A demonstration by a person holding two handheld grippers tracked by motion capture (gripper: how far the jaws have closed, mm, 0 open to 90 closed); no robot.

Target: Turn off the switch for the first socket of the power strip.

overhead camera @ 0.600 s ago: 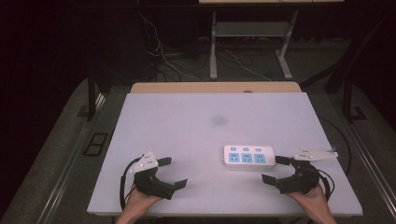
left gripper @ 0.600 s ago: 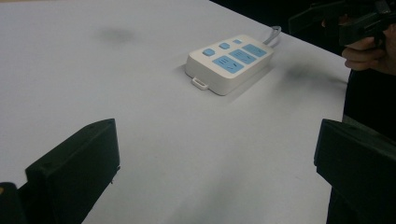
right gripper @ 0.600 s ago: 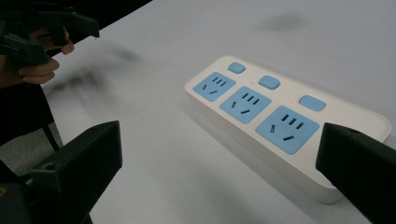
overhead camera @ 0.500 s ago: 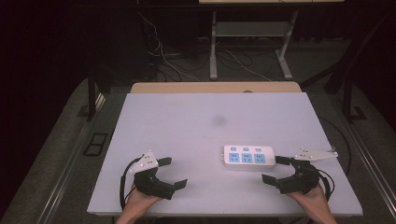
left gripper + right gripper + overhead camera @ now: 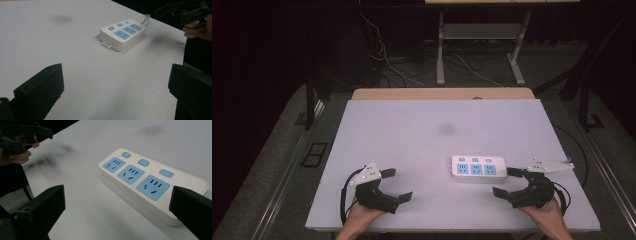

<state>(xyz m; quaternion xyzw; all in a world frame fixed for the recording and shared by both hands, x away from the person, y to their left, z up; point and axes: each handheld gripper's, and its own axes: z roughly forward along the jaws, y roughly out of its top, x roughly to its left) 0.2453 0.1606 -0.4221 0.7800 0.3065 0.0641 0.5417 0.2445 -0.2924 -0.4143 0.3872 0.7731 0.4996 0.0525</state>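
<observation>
A white power strip [image 5: 477, 168] with three blue sockets and three blue buttons lies flat on the white table [image 5: 422, 135], right of centre near the front. It also appears far ahead in the left gripper view as the power strip [image 5: 122, 33] and close up in the right gripper view as the power strip [image 5: 150, 182]. My left gripper [image 5: 396, 185] rests at the front left, open and empty, well apart from the strip. My right gripper [image 5: 508, 182] sits open just beside the strip's right end, holding nothing.
A wooden strip [image 5: 442, 93] runs along the table's far edge. Behind it stand a metal frame [image 5: 477, 45] and loose cables [image 5: 392, 60] on the dark floor. A faint grey smudge [image 5: 446, 129] marks the table's middle.
</observation>
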